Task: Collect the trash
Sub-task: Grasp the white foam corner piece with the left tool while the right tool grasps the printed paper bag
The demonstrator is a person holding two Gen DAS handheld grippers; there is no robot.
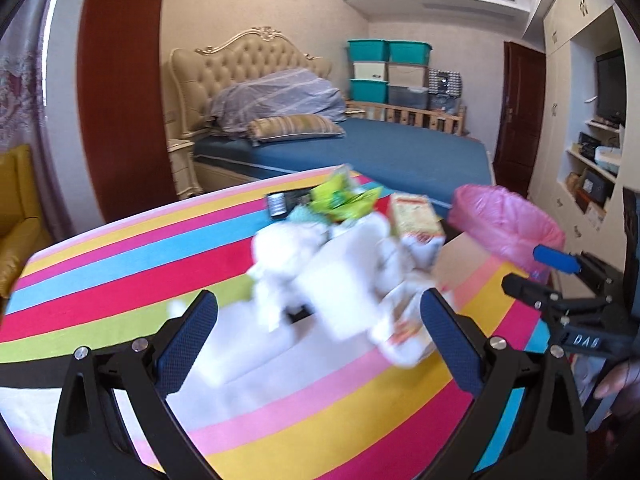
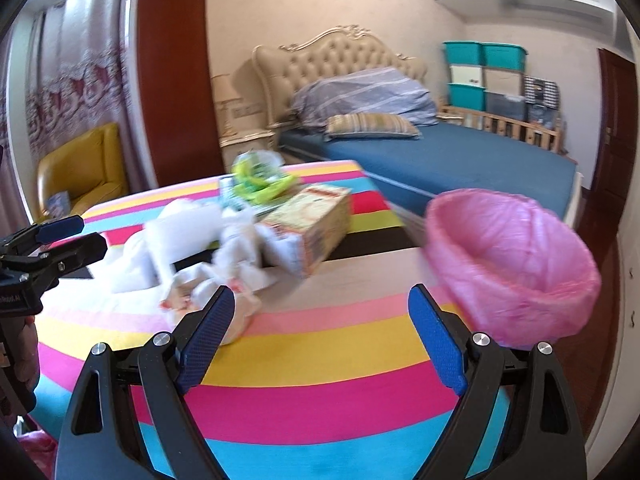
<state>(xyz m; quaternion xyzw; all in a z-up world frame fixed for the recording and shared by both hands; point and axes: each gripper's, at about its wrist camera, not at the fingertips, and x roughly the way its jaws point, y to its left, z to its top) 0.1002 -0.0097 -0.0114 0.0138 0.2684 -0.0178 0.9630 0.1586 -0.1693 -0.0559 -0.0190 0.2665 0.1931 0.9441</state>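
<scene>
The trash (image 1: 344, 264) lies in a loose heap on the striped tabletop (image 1: 120, 280), toward its far right corner. Most of it is crumpled white paper (image 2: 188, 248), blurred in both views. Behind that sit a yellow carton (image 2: 316, 224) and a green wrapper (image 2: 260, 180) at the far edge, with a dark flat object (image 1: 286, 202) beside the wrapper that cannot be identified. The pink-lined bin (image 2: 516, 268) stands just off the right edge of the tabletop, near the carton, its mouth open and apparently empty.

The left gripper (image 1: 320, 336) hangs over the near part of the tabletop with its jaws spread wide and nothing held; the white paper shows between its fingers but further off. The right gripper (image 2: 324, 328) is likewise wide apart and empty, aimed at bare stripes between the heap and the bin, its left finger (image 2: 208, 336) overlapping a scrap of paper in the picture without clearly touching it.

Nothing seems to have been collected yet, so this looks like the approach to a first pick. The next move calls for lowering one gripper onto a piece at the heap's near side, closing on it firmly, since crumpled paper gives under the pads, then carrying it right, over the bin.
</scene>
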